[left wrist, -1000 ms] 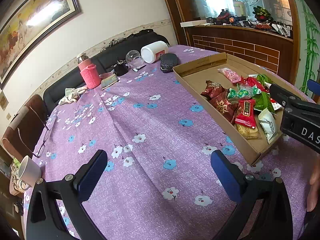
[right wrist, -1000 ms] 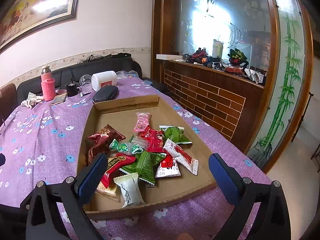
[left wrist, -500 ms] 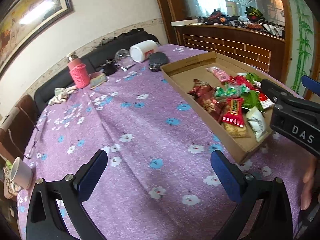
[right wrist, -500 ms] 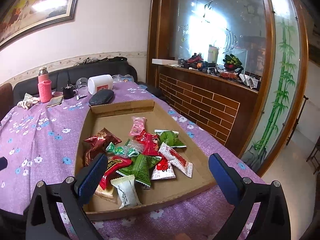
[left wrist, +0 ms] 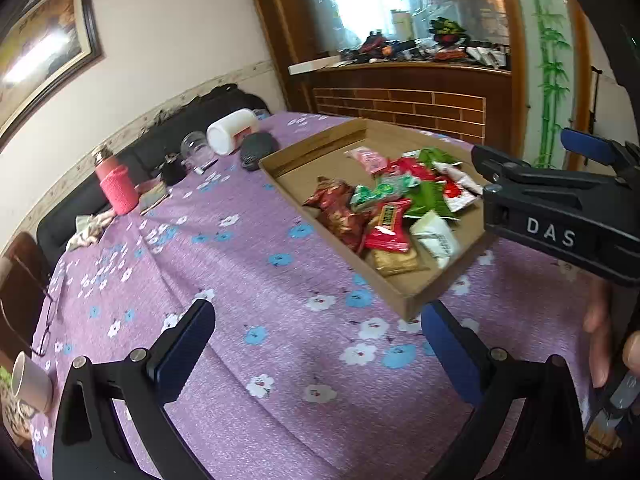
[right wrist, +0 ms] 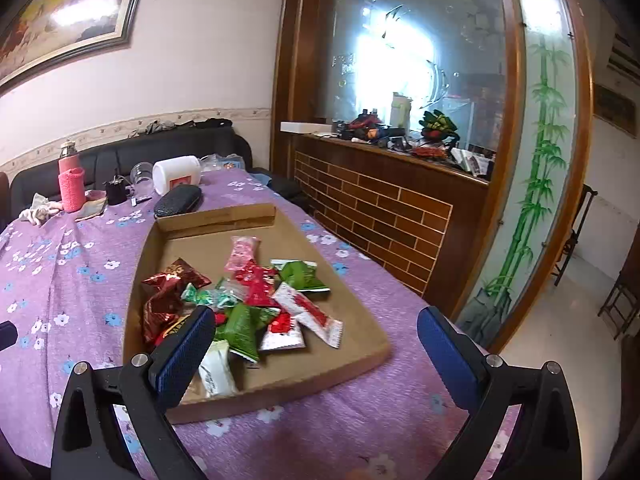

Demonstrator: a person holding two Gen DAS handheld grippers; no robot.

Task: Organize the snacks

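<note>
mostly red, green, white snack packets [right wrist: 256,304] heaped in cardboard tray [right wrist: 360,344]; both tongs open, empty.

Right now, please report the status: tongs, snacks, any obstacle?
Left tongs open, empty, above the tablecloth. Right tongs open, empty, over the cardboard tray. Snacks heaped in the tray. No obstacle seen.

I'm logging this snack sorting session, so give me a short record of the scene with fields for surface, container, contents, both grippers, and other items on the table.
surface: table with purple floral tablecloth
container: shallow cardboard tray, on the cloth
contents: loose pile of snack packets, red, green, white, pink
left gripper: open, empty, over bare cloth beside tray
right gripper: open, empty, at tray's near edge
other items: pink bottle, white jar on its side, black case
</note>
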